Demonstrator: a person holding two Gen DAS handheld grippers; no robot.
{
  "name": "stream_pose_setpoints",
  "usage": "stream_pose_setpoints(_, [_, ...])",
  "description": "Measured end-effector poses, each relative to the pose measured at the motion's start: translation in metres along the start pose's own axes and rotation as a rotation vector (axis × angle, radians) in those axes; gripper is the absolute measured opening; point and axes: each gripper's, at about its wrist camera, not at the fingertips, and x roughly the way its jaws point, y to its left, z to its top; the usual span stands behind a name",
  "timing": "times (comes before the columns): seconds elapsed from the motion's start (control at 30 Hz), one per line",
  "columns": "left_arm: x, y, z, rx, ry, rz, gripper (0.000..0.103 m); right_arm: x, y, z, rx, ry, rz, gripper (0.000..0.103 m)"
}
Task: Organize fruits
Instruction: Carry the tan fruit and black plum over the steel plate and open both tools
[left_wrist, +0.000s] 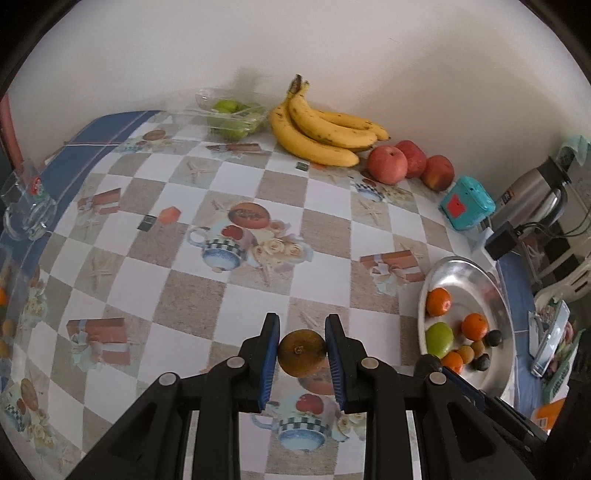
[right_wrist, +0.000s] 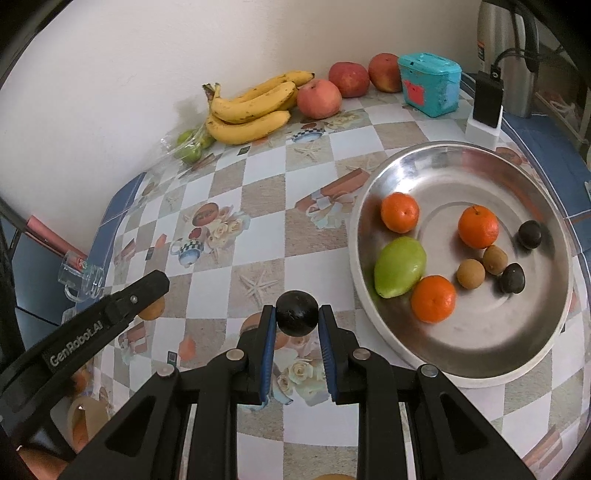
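- Your left gripper (left_wrist: 302, 350) is clamped on a brown round fruit (left_wrist: 302, 353); in the left wrist view both blue pads press its sides and it hangs above the checkered tablecloth (left_wrist: 207, 295).
- Far across that cloth you see a bunch of bananas (left_wrist: 321, 129) against the wall, three red apples (left_wrist: 408, 164) just right of them, and a clear box of green fruit (left_wrist: 232, 116) to their left.
- At the right edge sits the steel plate (left_wrist: 491, 291), holding three oranges (left_wrist: 438, 301), a green mango (left_wrist: 439, 338) and several small brown and dark fruits.
- A teal box (left_wrist: 467, 203) stands beyond the plate, near a steel flask (left_wrist: 535, 192); a glass mug (left_wrist: 27, 210) stands at the far left.
- Your right gripper (right_wrist: 297, 319) is closed on a dark round fruit (right_wrist: 297, 313); in the right wrist view the fruit sits between the pad tips, above the cloth and just left of the plate's rim (right_wrist: 373, 317).
- Inside that plate you see the same three oranges, the mango, two light brown fruits (right_wrist: 470, 273) and two dark ones (right_wrist: 513, 277).
- Your left gripper reaches in from the lower left of this view, its held fruit only partly showing behind the finger.
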Motion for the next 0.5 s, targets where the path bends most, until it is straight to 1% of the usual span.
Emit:
stream_pose_setpoints(0.13, [0.002,-0.013,-0.002,0.028,0.002,-0.035,0.027,-0.003,-0.016,0.004,0.04,-0.009,-0.013,0.024])
stream_pose_setpoints(0.27, [0.001,-0.033,-0.005,0.079,-0.011,-0.063,0.027,-0.013,-0.044,0.008,0.114,-0.037,-0.06,0.024])
stream_pose_setpoints(0.37, [0.003,-0.049,-0.009,0.113,-0.01,-0.109,0.027,-0.021,-0.066,0.009,0.167,-0.054,-0.094,0.024])
stream_pose_setpoints(0.5, [0.014,-0.078,-0.02,0.163,0.023,-0.204,0.027,-0.03,-0.091,0.009,0.22,-0.072,-0.122,0.024])
